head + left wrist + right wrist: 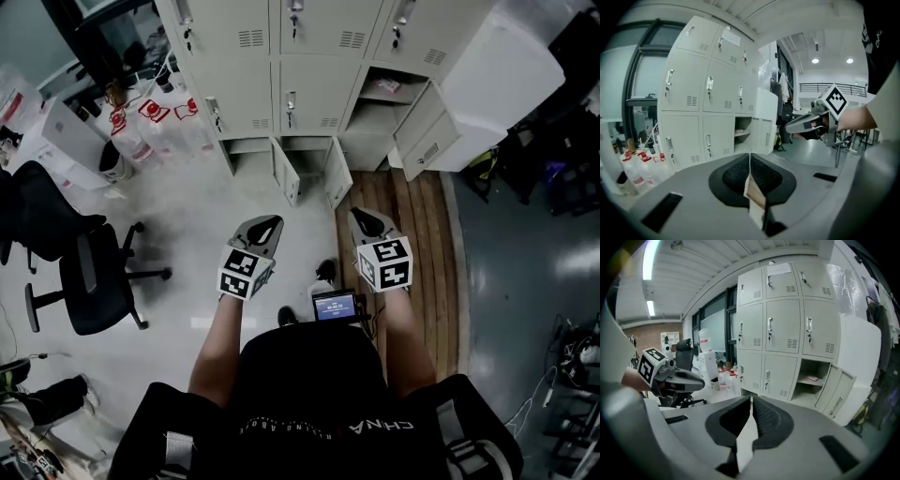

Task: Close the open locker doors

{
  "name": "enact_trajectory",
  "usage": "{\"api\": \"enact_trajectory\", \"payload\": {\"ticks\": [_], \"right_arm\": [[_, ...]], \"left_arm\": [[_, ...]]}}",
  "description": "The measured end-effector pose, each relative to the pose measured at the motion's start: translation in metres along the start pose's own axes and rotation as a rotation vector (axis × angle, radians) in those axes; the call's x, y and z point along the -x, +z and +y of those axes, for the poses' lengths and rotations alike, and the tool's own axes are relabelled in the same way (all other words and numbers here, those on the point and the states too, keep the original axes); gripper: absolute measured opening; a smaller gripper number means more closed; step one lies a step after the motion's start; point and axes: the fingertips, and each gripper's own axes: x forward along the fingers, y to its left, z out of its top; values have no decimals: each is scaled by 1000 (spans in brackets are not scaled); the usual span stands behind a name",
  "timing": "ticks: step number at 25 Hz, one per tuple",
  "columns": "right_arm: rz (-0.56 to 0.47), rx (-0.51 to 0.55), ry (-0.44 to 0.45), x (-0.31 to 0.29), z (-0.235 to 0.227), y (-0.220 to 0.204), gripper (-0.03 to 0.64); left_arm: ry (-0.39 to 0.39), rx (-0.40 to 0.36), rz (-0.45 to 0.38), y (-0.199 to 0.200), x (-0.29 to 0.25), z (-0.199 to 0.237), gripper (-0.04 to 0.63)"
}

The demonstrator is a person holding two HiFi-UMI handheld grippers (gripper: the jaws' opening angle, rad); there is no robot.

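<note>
A bank of cream lockers (281, 56) stands ahead of me. Two small bottom doors (286, 176) (336, 174) hang open side by side. At the right, a compartment (375, 112) is open with its door (427, 141) swung out, and a larger door (497, 75) is open above it. My left gripper (266, 223) and right gripper (366, 217) are held side by side in the air, well short of the lockers, both shut and empty. The left gripper view shows the open compartment (742, 135). The right gripper view shows the open compartment (811, 379) and its door (839, 397).
A black office chair (89, 272) stands at the left. Bottles with red labels (141, 122) sit beside the lockers' left end. A strip of wooden planks (412, 244) runs along the floor at the right. A small screen device (336, 306) sits at the person's waist.
</note>
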Motion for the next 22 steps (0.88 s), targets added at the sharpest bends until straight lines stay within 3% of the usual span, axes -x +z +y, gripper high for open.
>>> {"api": "enact_trajectory", "payload": {"ticks": [3,8,13,22], "right_arm": [[16,21,-25,21,0,-9,43],[12,34,-51,39,-10,-15,43],[15,58,-33,58,-21,-23,43],[-19,32,-18,91,-64,-38,43]], "left_arm": [[52,47,-35,-3,8,-9,21],[71,77,-48,-9,10,-25,22],[171,111,-53,-8,7,-34,21],[129,41,-11,11,-24,-95,23]]}}
